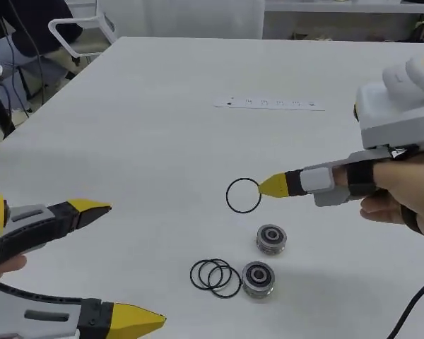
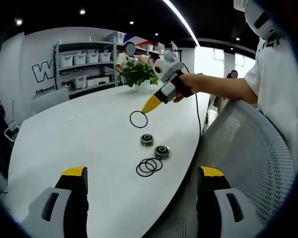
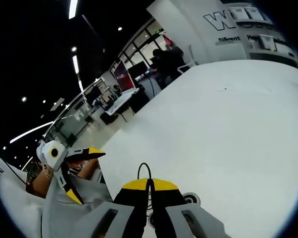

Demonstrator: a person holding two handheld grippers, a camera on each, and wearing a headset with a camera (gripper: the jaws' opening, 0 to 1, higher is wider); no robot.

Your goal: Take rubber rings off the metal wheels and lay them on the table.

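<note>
1. Head view.
   - The right tool (image 1: 272, 186) enters from the right. Its yellow tips are pressed together on the right edge of one rubber ring (image 1: 228, 198).
   - Whether that ring rests on the tabletop (image 1: 148, 127) or hangs just above it cannot be told.
   - The left tool (image 1: 116, 265), near left, stands wide open, holds nothing, and is well apart from the work. Its body is cut off by the picture's edge.
   - Two metal wheels (image 1: 271, 239) lie just nearer than the held ring, one behind the other.
   - A small pile of loose rings (image 1: 213, 274) overlaps itself on the tabletop, touching or just beside the left of the nearer wheel.
   - Whether any ring remains on the wheels is too small to tell.
   - Open tabletop runs left and far, up to a white strip (image 1: 268, 104).

2. Left gripper view.
   - The left tool's own jaws are spread far apart with nothing between them.
   - The near tabletop edge passes between them, and a mesh chair back (image 2: 238, 144) lies to the right.
   - The held ring hangs from the far tool's tip, beyond the wheels and pile.

3. Right gripper view.
   - The right tool's own tips meet, with a black arc of the ring rising from between them.
   - One wheel shows partly behind the right jaw; the rest is hidden.
   - The left tool is at left, past the tabletop edge.
</note>
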